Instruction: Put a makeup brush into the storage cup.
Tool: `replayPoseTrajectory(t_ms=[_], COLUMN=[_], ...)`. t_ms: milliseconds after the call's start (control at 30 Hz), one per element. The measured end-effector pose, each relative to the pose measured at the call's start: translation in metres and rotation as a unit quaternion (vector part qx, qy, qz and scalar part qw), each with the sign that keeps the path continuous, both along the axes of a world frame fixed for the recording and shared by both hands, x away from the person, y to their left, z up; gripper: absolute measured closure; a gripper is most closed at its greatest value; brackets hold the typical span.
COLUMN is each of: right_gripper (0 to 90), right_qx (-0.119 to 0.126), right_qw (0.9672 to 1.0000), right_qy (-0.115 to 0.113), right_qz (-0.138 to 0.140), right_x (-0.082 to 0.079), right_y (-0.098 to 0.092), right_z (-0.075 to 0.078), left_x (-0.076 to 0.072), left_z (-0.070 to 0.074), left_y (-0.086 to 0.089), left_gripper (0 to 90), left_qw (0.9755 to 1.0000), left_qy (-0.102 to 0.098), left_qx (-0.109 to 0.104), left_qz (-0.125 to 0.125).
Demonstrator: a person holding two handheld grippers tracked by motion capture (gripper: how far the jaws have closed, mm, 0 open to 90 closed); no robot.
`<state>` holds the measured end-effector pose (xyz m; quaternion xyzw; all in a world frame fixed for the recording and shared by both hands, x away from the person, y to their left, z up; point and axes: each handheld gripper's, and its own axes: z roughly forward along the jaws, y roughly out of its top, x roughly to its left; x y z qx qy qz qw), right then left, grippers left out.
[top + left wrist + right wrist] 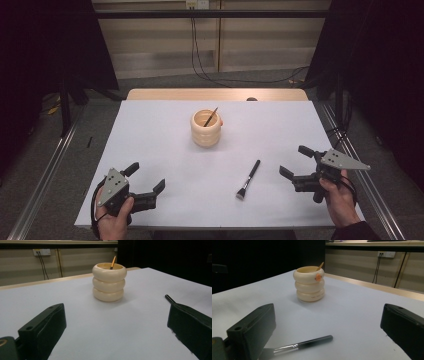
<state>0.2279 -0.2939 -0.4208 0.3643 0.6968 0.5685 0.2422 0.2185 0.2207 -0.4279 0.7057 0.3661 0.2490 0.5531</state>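
Makeup brush [248, 179] is lying flat on the white tabletop [165, 150], just left of the right tool [295, 161] and a bit nearer the front edge, not touching it. Slim black handle, shiny metal ferrule, short dark bristle head that points toward the person; the handle angles up toward the middle of the tabletop. In the right gripper view the same brush [303, 344] sits between the jaws' line of sight, low in the frame, with its bristle end blurring out behind the left jaw.

Right tool has its jaws spread wide with nothing in them, chunky matte black blocks with a grey three-cornered plate on top. Left tool [148, 179] is also wide open and empty, held near the front left corner, well apart from the brush.

Farther out, near the middle of the tabletop, stands a cream holder [205, 128] shaped like three fat stacked rings, smooth and glossy-ish, upright. A thin stick-like handle [211, 116] leans out of its opening, tilted; I can't tell what it is. The right gripper view shows a small orange knob [318, 277] on the holder's top ring.

Nothing sits between the right tool and the brush. Plenty of bare white surface around both tools and between brush and holder. A wooden strip [215, 94] runs along the tabletop's far edge, and cables hang down the wall behind.
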Motion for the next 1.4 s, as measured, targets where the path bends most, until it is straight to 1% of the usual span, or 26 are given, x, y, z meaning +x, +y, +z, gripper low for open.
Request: replayPoseTrajectory(t_ms=[33, 67, 133, 200, 233, 267, 300, 367, 467, 533, 600, 667, 700, 733, 800, 933, 1033, 1067, 1133, 1233, 1300, 1333, 1367, 1400], right_gripper=[0.0, 0.0, 0.0, 0.0, 0.0, 0.0, 0.0, 0.0, 0.0, 0.0, 0.0, 0.0, 0.0, 0.0, 0.0, 0.0, 0.4, 0.4, 0.0, 0.8, 0.9, 1.0, 1.1, 0.7], right_qx=[-0.004, -0.004, -0.004, -0.012, -0.013, -0.012, -0.013, -0.011, -0.019, -0.017, -0.027, -0.029, -0.036, -0.044, -0.047, -0.054, -0.068, -0.072, -0.08, -0.1, -0.111, -0.12, -0.127, -0.13], right_qw=[1.0, 1.0, 1.0, 0.9998, 0.9998, 0.9998, 0.9997, 0.9995, 0.9988, 0.9985, 0.9976, 0.9974, 0.9968, 0.9964, 0.9959, 0.995, 0.9923, 0.9904, 0.9881, 0.982, 0.977, 0.9742, 0.9722, 0.9716], right_qy=[0.001, -0.005, -0.007, -0.008, -0.012, -0.009, -0.006, -0.002, 0.004, 0.008, 0.01, 0.013, 0.015, 0.012, 0.016, 0.023, 0.042, 0.051, 0.057, 0.076, 0.088, 0.094, 0.1, 0.102], right_qz=[0.005, 0.002, 0.004, 0.013, 0.008, 0.011, 0.022, 0.029, 0.045, 0.052, 0.063, 0.064, 0.069, 0.071, 0.076, 0.08, 0.095, 0.106, 0.119, 0.141, 0.159, 0.166, 0.17, 0.17], right_x=[0.002, 0.004, 0.008, 0.011, 0.013, 0.015, 0.018, 0.022, 0.029, 0.034, 0.038, 0.043, 0.045, 0.046, 0.049, 0.055, 0.059, 0.06, 0.062, 0.066, 0.068, 0.07, 0.071, 0.073], right_y=[0.001, 0.003, 0.006, 0.008, 0.011, 0.012, 0.014, 0.019, 0.028, 0.033, 0.038, 0.041, 0.043, 0.044, 0.047, 0.05, 0.051, 0.052, 0.052, 0.054, 0.057, 0.058, 0.059, 0.06], right_z=[0.001, 0.001, 0.002, 0.003, 0.003, 0.004, 0.004, 0.005, 0.007, 0.009, 0.01, 0.01, 0.011, 0.011, 0.012, 0.016, 0.017, 0.017, 0.017, 0.016, 0.015, 0.015, 0.015, 0.014], left_x=[0.0, 0.0, 0.0, -0.001, -0.001, -0.001, -0.001, -0.002, -0.003, -0.004, -0.004, -0.004, -0.003, -0.003, -0.002, -0.002, -0.002, -0.002, -0.002, -0.003, -0.004, -0.005, -0.005, -0.005], left_z=[0.0, 0.0, 0.0, 0.0, 0.0, 0.0, -0.001, 0.0, 0.0, 0.001, 0.001, 0.001, 0.001, 0.001, 0.001, 0.001, 0.001, 0.001, 0.0, 0.001, 0.001, 0.001, 0.001, 0.001], left_y=[0.001, 0.001, 0.001, 0.001, 0.001, 0.002, 0.002, 0.002, 0.003, 0.002, 0.001, 0.001, 0.001, 0.001, 0.001, 0.001, 0.001, 0.001, 0.001, 0.001, 0.001, 0.0, 0.0, 0.0], left_gripper=[2.0, 2.0, 2.0, 2.0, 2.0, 2.0, 2.0, 2.0, 2.1, 2.0, 1.7, 1.9, 1.9, 1.9, 1.8, 1.8, 1.9, 1.9, 1.9, 1.9, 1.9, 1.9, 1.9, 1.9], left_qw=[1.0, 1.0, 1.0, 1.0, 1.0, 1.0, 1.0, 1.0, 1.0, 0.9999, 0.9999, 0.9999, 0.9999, 0.9999, 0.9999, 1.0, 0.9999, 1.0, 1.0, 0.9999, 1.0, 0.9999, 1.0, 1.0], left_qy=[0.0, 0.0, 0.0, 0.001, 0.001, 0.001, 0.001, 0.001, -0.002, -0.007, -0.005, -0.006, -0.007, -0.006, -0.003, -0.003, -0.003, -0.002, -0.001, -0.003, -0.003, -0.001, -0.001, 0.0], left_qx=[0.0, 0.0, 0.0, -0.003, -0.003, -0.001, -0.003, -0.002, -0.005, -0.01, -0.009, -0.009, -0.009, -0.007, -0.005, -0.002, -0.003, -0.001, 0.0, -0.005, 0.003, 0.001, 0.001, 0.002], left_qz=[-0.001, 0.0, 0.003, 0.004, 0.003, 0.003, 0.002, 0.004, 0.004, 0.0, -0.001, -0.002, -0.004, -0.007, -0.008, -0.007, -0.009, -0.007, -0.007, -0.01, -0.008, -0.01, -0.01, -0.009])
